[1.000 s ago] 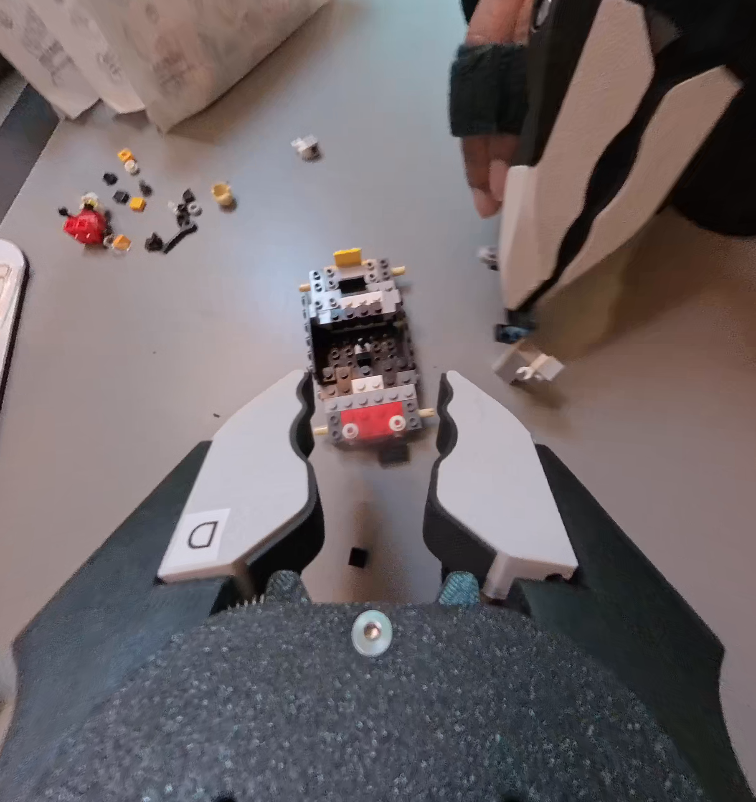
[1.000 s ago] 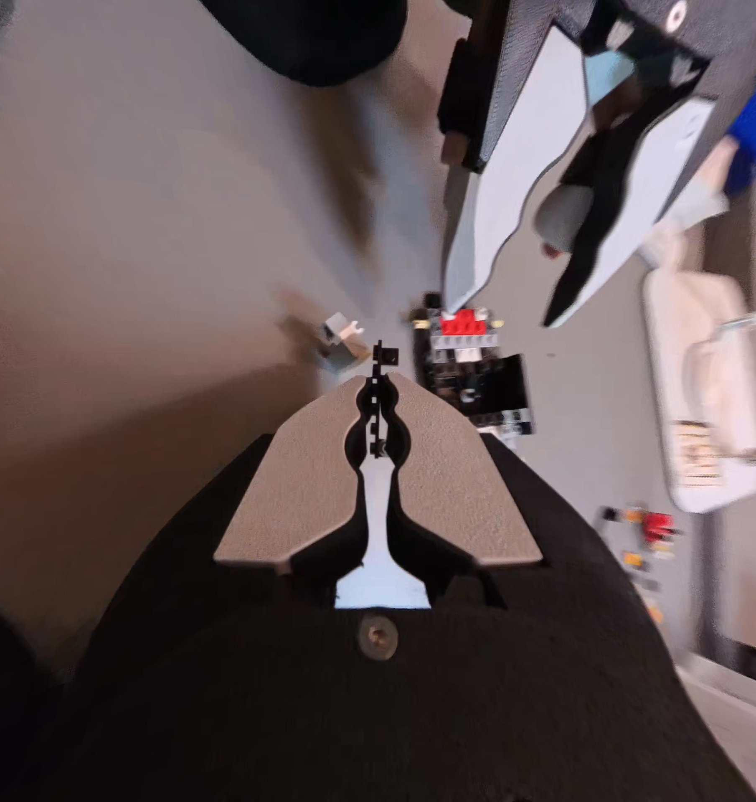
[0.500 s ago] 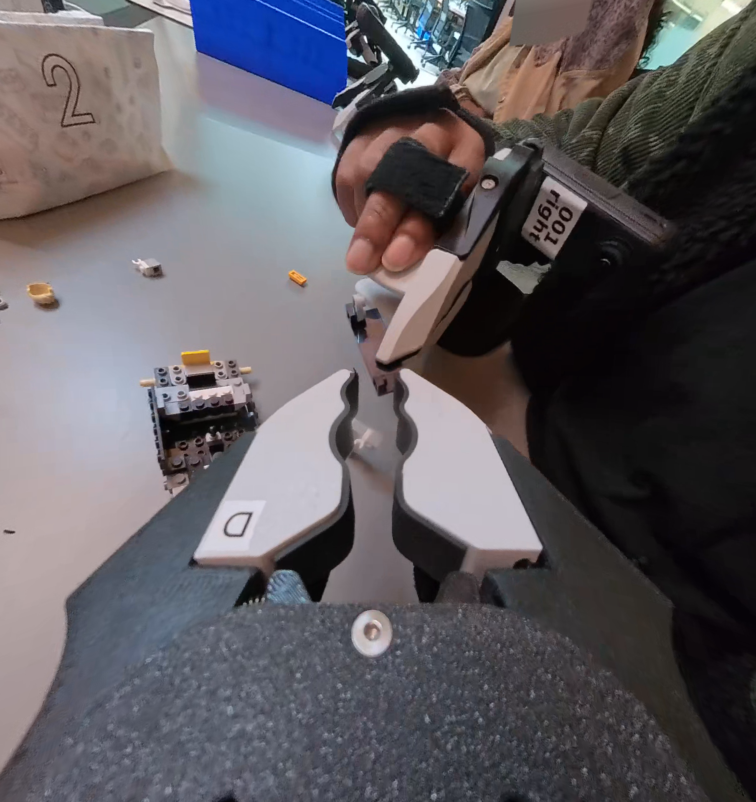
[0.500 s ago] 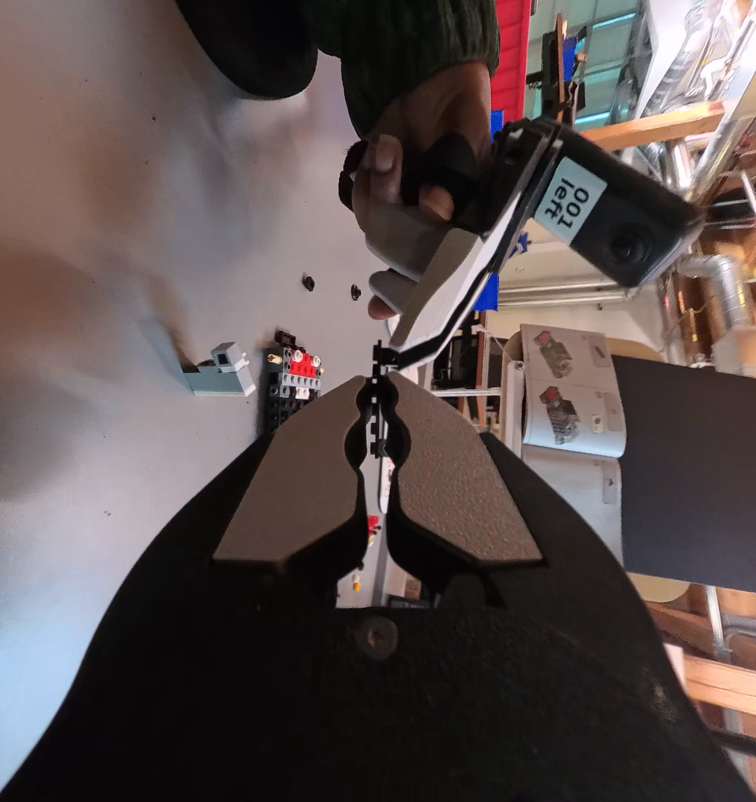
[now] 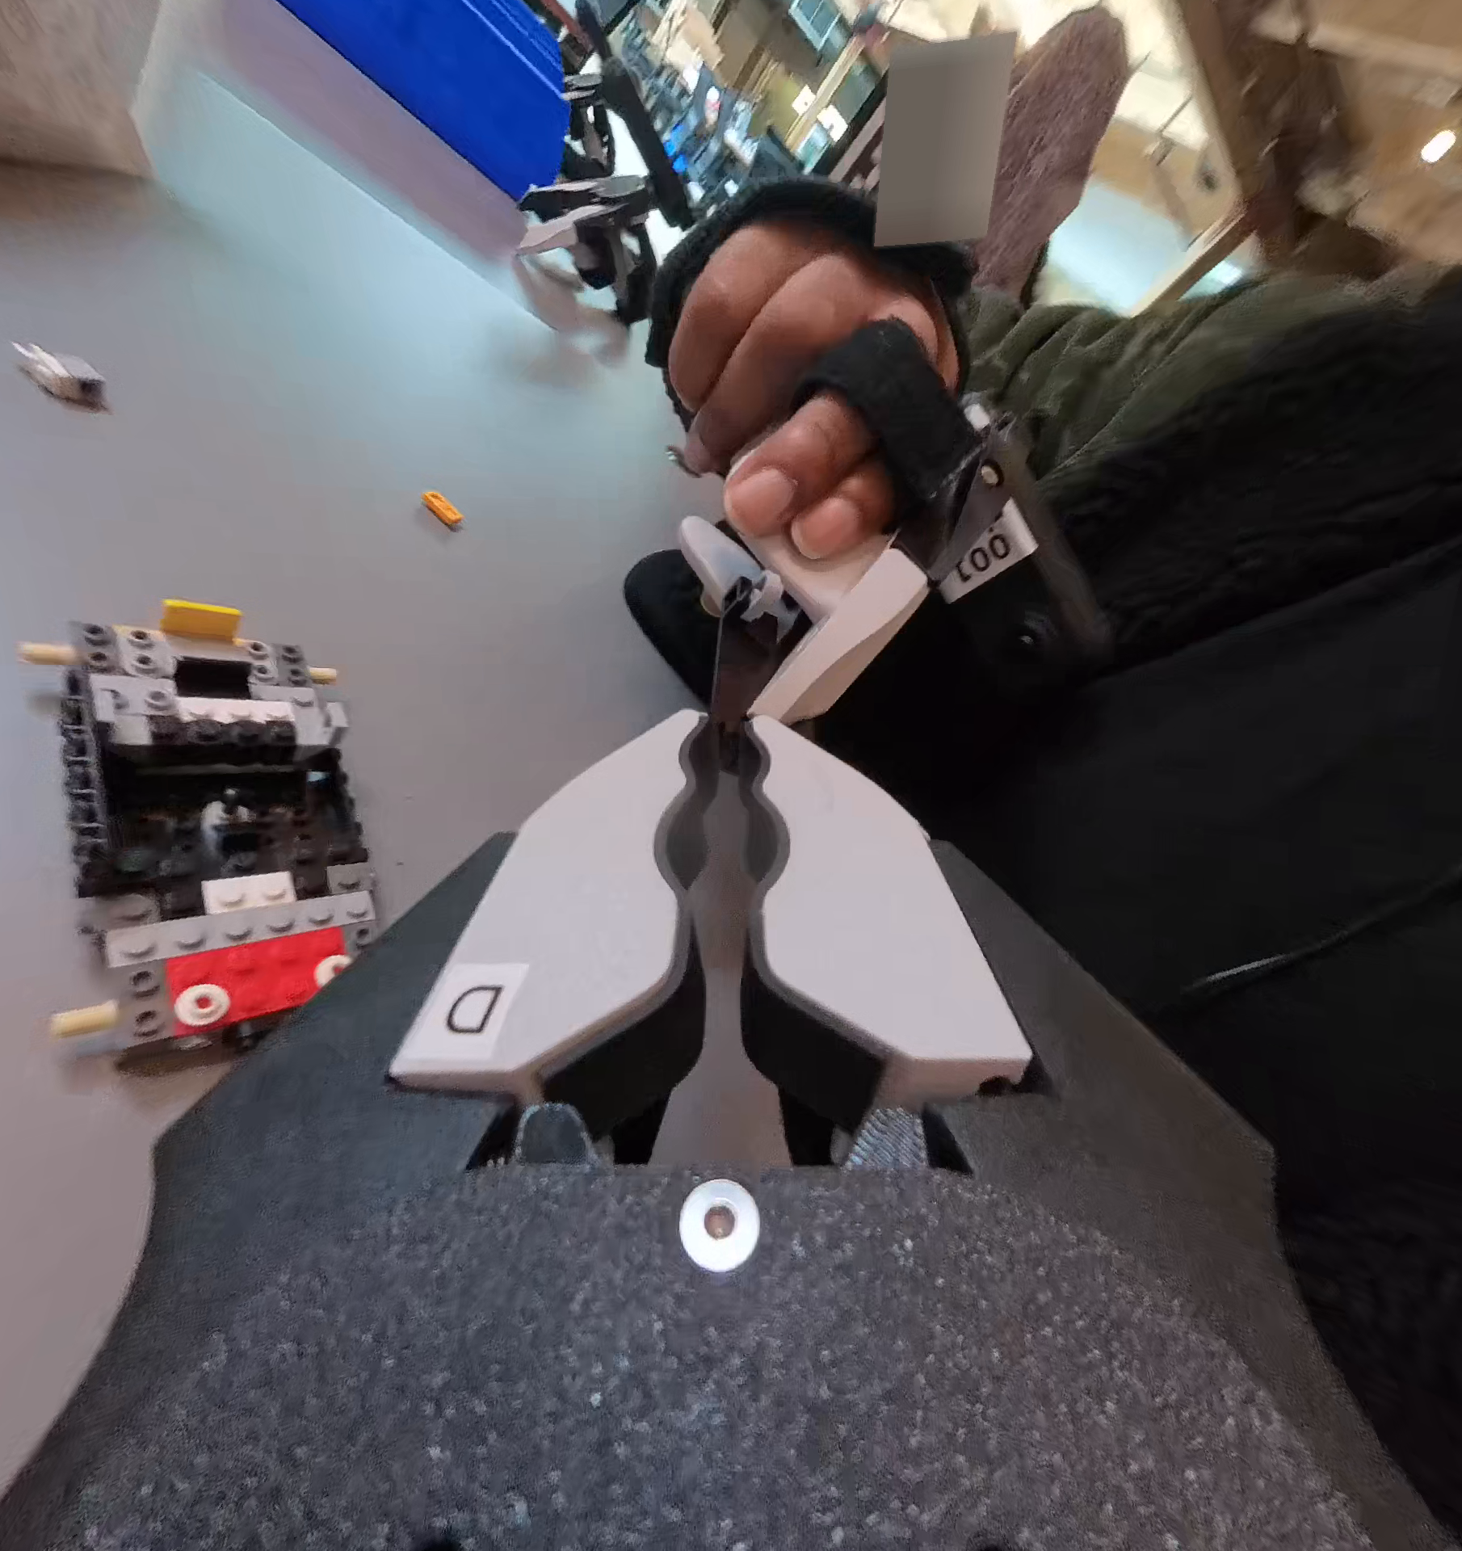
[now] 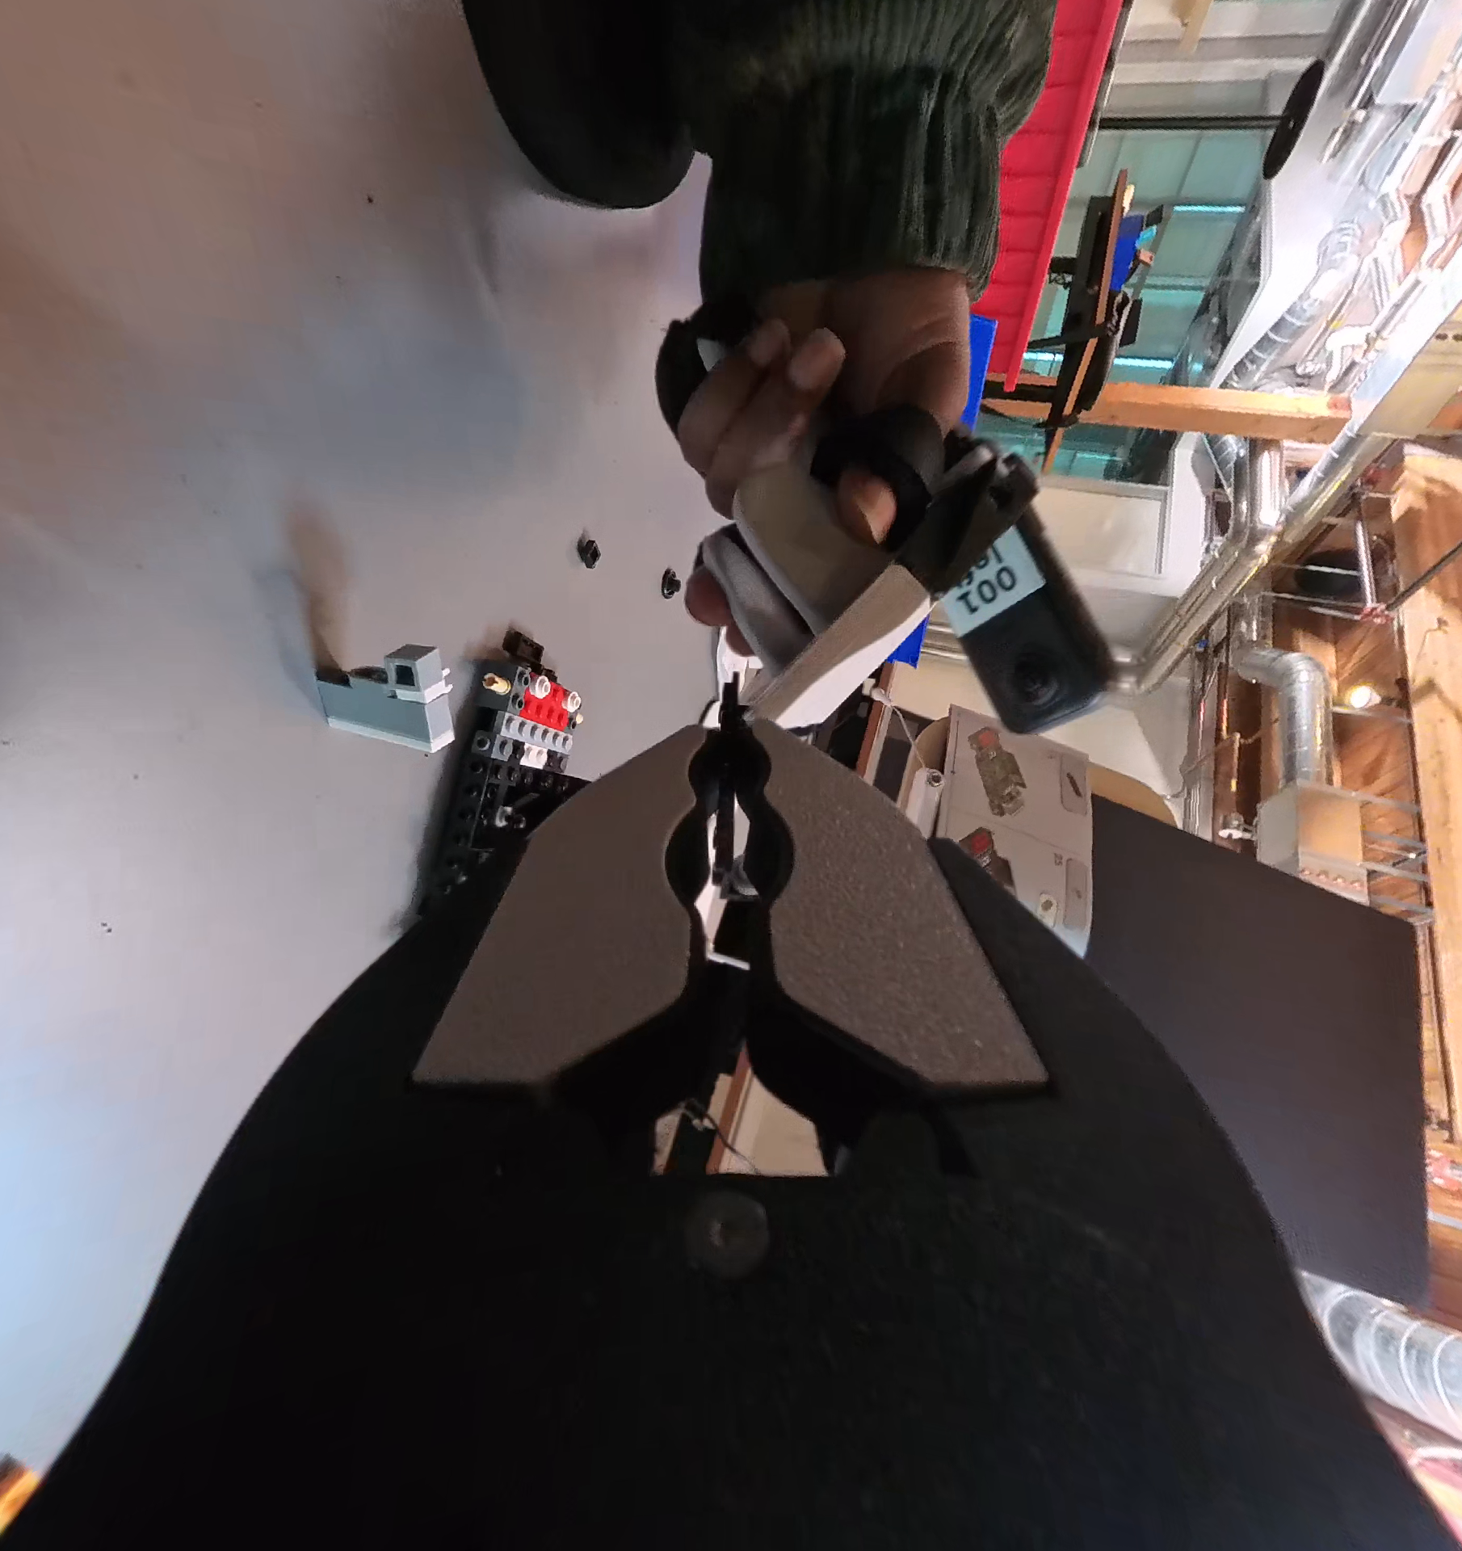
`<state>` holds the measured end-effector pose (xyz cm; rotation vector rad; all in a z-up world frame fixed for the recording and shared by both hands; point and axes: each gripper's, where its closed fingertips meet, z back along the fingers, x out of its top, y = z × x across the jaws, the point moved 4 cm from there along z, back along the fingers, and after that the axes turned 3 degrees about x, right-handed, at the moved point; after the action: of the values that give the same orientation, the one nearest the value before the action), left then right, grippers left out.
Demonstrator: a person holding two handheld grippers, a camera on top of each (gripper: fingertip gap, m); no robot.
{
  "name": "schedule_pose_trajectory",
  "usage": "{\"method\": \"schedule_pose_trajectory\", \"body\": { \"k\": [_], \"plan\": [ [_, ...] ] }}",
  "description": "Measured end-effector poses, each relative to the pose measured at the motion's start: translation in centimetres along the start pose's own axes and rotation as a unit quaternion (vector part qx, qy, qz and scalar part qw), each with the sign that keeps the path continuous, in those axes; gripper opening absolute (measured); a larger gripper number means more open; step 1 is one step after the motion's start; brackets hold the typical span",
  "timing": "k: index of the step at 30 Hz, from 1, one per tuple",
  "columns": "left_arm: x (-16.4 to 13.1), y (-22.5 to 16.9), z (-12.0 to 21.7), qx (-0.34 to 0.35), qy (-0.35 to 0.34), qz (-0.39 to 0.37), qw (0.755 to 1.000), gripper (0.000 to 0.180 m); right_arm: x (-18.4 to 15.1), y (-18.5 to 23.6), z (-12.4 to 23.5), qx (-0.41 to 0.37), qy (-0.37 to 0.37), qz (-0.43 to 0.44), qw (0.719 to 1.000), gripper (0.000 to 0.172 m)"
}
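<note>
My left gripper [image 5: 723,728] is shut on the lower end of a thin black brick piece [image 5: 732,663] held up in the air. My right gripper [image 6: 729,740] is shut on the same thin black piece [image 6: 729,713], edge-on between its pads. The two grippers meet tip to tip: the right gripper [image 5: 763,707] shows in the left wrist view and the left gripper [image 6: 754,703] in the right wrist view, each with a person's hand on it. A small light grey bit [image 5: 765,587] sits at the piece's far end. A brick-built vehicle chassis [image 5: 207,822], black and grey with a red end, lies on the table to the left.
The chassis also shows in the right wrist view [image 6: 526,755], next to a grey brick assembly [image 6: 383,697] and two small black parts [image 6: 589,550]. An orange piece [image 5: 442,508] and a grey piece [image 5: 60,373] lie on the grey table [image 5: 291,420]. An instruction booklet [image 6: 1013,789] lies beyond. The tips of both grippers are at nearly the same place.
My left gripper rose from around the chassis, came up to the right gripper's black piece and closed its pads on it. The right gripper stayed shut on the piece.
</note>
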<state>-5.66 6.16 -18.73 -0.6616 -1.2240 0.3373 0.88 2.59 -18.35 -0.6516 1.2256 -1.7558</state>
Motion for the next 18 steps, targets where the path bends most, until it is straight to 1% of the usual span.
{"method": "schedule_pose_trajectory", "body": {
  "k": [2, 4, 7, 10, 13, 18],
  "plan": [
    [0.0, 0.0, 0.0, -0.030, -0.014, 0.035, 0.999, 0.004, 0.1, -0.2, 0.2, 0.000, 0.000, 0.015, 1.000, 0.003],
    [0.2, -0.1, 0.0, -0.059, -0.028, 0.046, 0.997, 0.005, 0.2, -0.5, 0.4, -0.002, -0.001, 0.031, 1.000, 0.002],
    [0.6, -0.8, 0.4, -0.092, -0.049, 0.028, 0.994, 0.005, 0.5, -1.5, 0.7, -0.011, -0.003, 0.057, 0.998, 0.003],
    [0.9, -1.4, 0.7, -0.107, -0.060, 0.011, 0.992, 0.004, 0.7, -2.3, 0.9, -0.015, -0.007, 0.072, 0.997, 0.003],
    [1.1, -1.6, 0.8, -0.099, -0.066, -0.015, 0.993, 0.004, 0.7, -2.5, 0.9, -0.020, -0.009, 0.070, 0.997, 0.003],
    [1.6, -2.0, 0.8, -0.014, -0.079, -0.126, 0.989, 0.005, 0.2, -2.5, 1.0, -0.045, -0.007, 0.038, 0.998, 0.003]
  ]
}}
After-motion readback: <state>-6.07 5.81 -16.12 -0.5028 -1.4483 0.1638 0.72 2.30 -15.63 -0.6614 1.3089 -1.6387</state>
